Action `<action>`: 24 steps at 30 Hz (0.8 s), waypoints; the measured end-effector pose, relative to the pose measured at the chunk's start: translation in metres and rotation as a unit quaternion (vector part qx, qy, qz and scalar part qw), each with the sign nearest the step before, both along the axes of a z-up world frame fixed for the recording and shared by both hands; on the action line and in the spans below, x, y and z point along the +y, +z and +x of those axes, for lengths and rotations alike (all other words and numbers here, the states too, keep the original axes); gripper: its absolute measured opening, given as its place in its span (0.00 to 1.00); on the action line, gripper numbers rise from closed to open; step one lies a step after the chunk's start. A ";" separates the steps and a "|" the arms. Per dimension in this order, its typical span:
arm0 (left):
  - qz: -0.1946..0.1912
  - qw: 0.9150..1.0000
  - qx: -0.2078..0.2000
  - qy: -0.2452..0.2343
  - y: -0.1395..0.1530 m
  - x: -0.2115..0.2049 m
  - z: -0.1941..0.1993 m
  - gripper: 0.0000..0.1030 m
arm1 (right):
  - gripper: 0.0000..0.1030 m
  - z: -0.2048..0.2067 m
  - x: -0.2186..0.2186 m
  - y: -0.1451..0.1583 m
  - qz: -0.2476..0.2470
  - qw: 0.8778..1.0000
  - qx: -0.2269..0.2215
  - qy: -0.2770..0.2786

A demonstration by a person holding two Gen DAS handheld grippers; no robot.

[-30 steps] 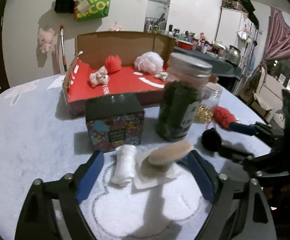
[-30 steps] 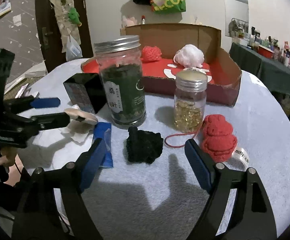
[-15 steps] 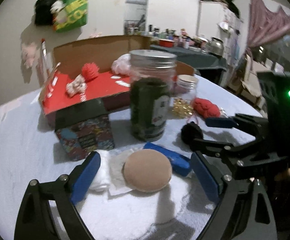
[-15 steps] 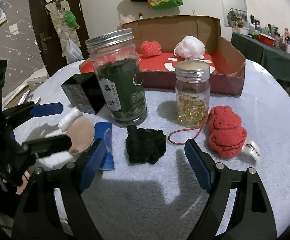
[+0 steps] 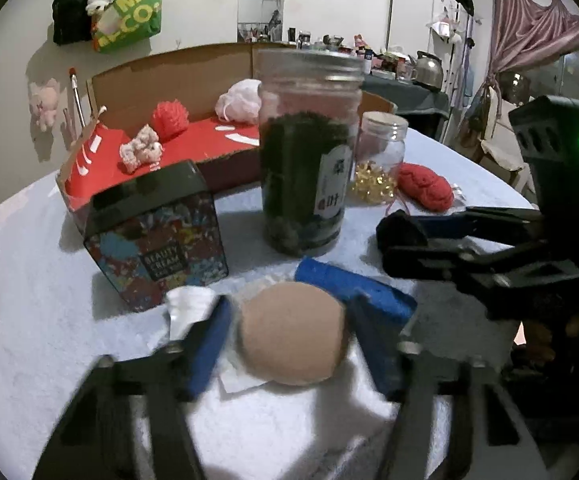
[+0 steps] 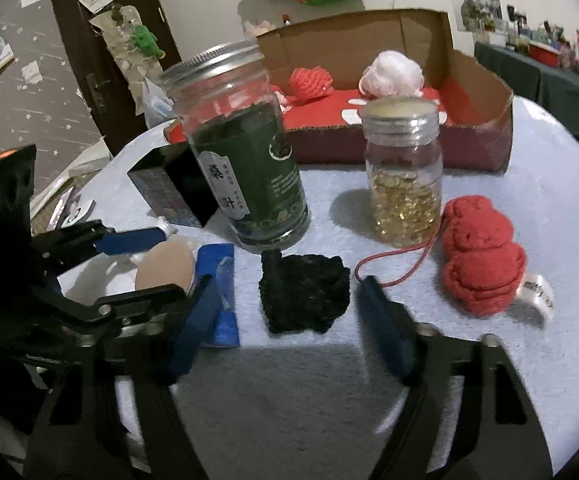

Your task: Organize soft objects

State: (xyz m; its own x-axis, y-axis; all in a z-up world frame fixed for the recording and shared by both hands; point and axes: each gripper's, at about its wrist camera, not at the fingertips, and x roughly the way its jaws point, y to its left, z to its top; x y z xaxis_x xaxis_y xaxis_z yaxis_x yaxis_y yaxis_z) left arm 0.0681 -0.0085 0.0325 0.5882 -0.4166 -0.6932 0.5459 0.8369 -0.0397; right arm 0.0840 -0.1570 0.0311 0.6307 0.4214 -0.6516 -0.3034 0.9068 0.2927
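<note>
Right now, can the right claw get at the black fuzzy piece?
Probably yes. The right claw has been closing, with the black fuzzy piece between its pads. Nothing blocks it; the blue packet lies beside it.

Tan round sponge puff (image 5: 291, 334) lies flat on white paper on the bench (image 5: 29, 300). Black fuzzy clump (image 6: 305, 292) sits in front of the green jar. Red knit toy (image 6: 479, 264) lies right of it, red cord attached.

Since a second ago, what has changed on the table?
Both grippers' jaws have just been closing: the left gripper around the tan puff, the right gripper around the black pom. Neither grip looks firm yet. Jars and box stayed put.
</note>
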 end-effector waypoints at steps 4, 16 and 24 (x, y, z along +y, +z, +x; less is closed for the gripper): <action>-0.007 1.000 -0.004 0.002 0.003 0.000 -0.003 0.35 | 0.28 -0.005 -0.001 0.003 0.006 1.000 -0.010 0.003; -0.046 0.999 -0.005 0.004 0.023 -0.005 0.011 0.32 | 0.28 -0.009 0.002 0.028 -0.008 0.999 -0.051 -0.008; -0.052 0.998 0.009 0.030 0.023 0.015 0.013 0.32 | 0.28 -0.012 -0.014 0.026 -0.013 0.999 -0.044 -0.027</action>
